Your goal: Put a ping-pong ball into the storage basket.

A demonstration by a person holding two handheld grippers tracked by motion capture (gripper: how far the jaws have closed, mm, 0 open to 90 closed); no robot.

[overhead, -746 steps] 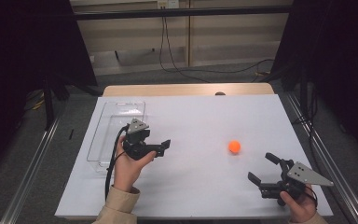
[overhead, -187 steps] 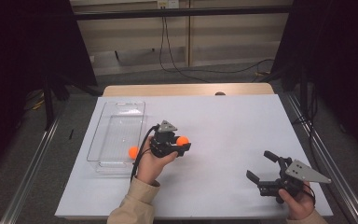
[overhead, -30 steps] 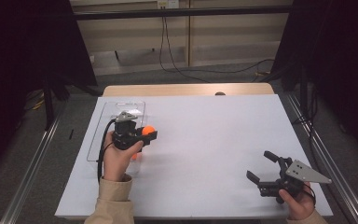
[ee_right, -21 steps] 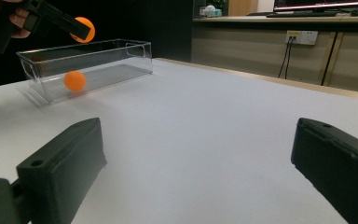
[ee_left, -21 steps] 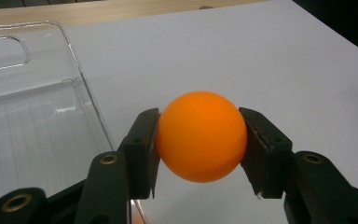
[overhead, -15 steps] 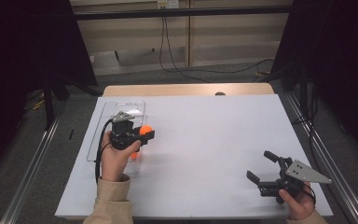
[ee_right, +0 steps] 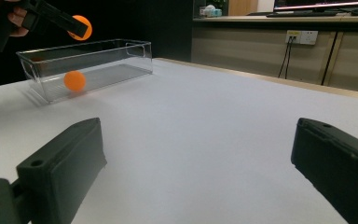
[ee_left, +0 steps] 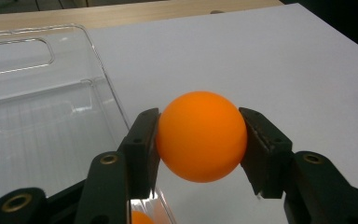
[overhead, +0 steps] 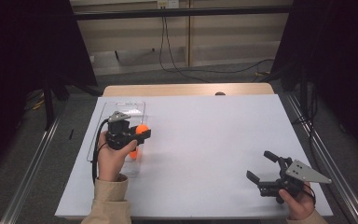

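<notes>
My left gripper (overhead: 141, 132) is shut on an orange ball (overhead: 142, 129), held in the air over the right wall of a clear plastic bin (overhead: 121, 103). In the left gripper view the ball (ee_left: 201, 135) sits squeezed between both jaws, with the bin (ee_left: 37, 116) to the left below it. A second orange ball (overhead: 133, 154) lies inside the bin near its front end, and the right gripper view shows it through the wall (ee_right: 74, 80). My right gripper (overhead: 260, 164) rests open at the table's front right, nothing between its fingers.
The white table (overhead: 214, 135) is bare between the bin and the right gripper. A wooden strip (overhead: 186, 89) runs along the far edge. Metal rails (overhead: 32, 158) flank the table on both sides.
My left gripper has carried the ball from the table's middle leftward to the bin's right wall, drifting only slightly in the last second. The right gripper has stayed put.
</notes>
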